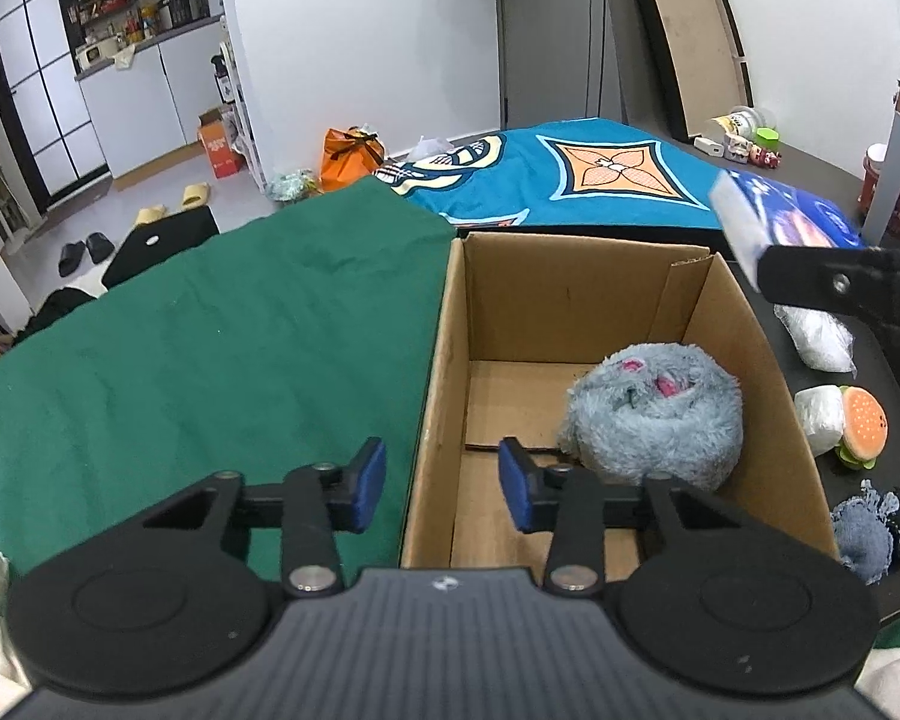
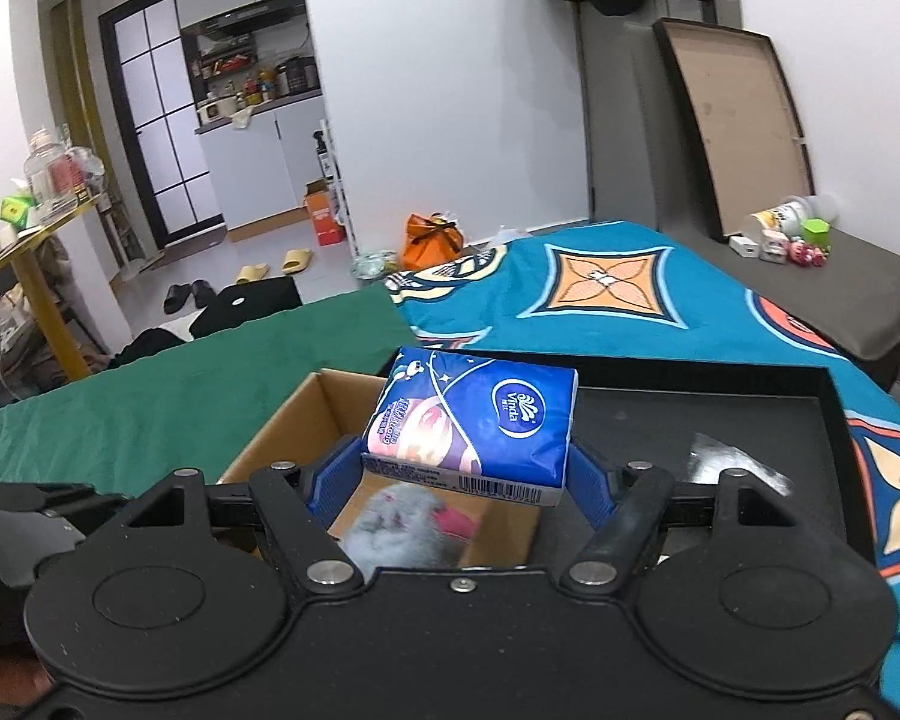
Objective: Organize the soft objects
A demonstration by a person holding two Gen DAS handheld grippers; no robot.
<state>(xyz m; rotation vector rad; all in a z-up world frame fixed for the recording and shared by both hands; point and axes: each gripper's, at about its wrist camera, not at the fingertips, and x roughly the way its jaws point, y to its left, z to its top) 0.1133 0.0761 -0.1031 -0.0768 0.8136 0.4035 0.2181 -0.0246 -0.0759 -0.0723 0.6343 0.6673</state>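
Probably a home: kitchen shelves (image 2: 252,81), slippers (image 2: 297,260) on the floor.

The box (image 1: 600,312) is plain brown cardboard. The plush (image 1: 654,414) in it is grey-blue fur with pink spots. The tissue pack (image 2: 471,429) is deep blue with a white logo and pink-orange artwork. The cloth (image 1: 210,330) is solid dark green. The blanket (image 2: 630,294) is teal with orange diamond motifs outlined in black and cream. The burger toy (image 1: 864,426) is orange, cream and green. The fingers (image 1: 369,477) carry blue pads on black.

Green cloth (image 1: 210,324) beside patterned teal blanket (image 2: 630,300); slippers (image 2: 273,264) on floor.
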